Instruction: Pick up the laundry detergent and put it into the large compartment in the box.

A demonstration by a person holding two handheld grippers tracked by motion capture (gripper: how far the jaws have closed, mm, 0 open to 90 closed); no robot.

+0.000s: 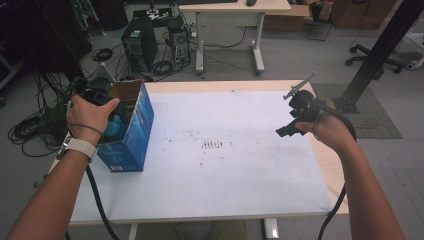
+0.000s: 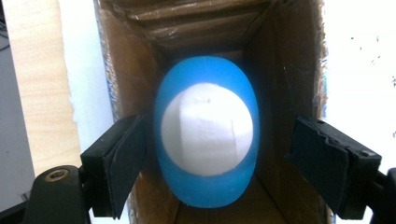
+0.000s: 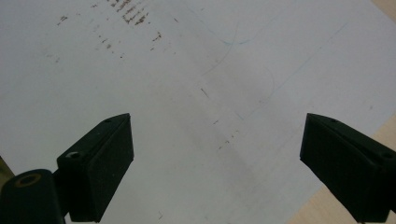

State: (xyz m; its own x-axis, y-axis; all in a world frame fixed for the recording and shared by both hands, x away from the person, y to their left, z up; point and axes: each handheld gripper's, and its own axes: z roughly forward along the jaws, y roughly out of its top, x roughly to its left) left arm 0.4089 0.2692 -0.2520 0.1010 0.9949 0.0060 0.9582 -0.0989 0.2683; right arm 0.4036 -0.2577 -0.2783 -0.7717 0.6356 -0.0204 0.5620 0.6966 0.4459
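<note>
The left gripper (image 2: pixel 212 154) is shown with its fingers (image 2: pixel 119 163) apart inside the mouth of an open cardboard box (image 2: pixel 280 84); between them, but with a clear gap on the right side and at most slight contact on the left, lies a blue egg-shaped object (image 2: pixel 205 135) with a white centre, so no clamping is seen. The object is seen resting within the box, toward its floor. In the high view the box, blue on the outside, (image 1: pixel 135 130) is seen standing at the left edge of the surface (image 1: pixel 225 170), with the left hand (image 1: pixel 90 117) over its open top. The right gripper (image 3: pixel 215 163) is held well apart over the white sheet on the right half of the surface, its fingers (image 3: pixel 100 163) wide apart and nothing between them. The placing of the object into the box is judged to be essentially complete; what appears left is the withdrawal of the left gripper from the box, and no further loose items are seen on the surface.
</note>
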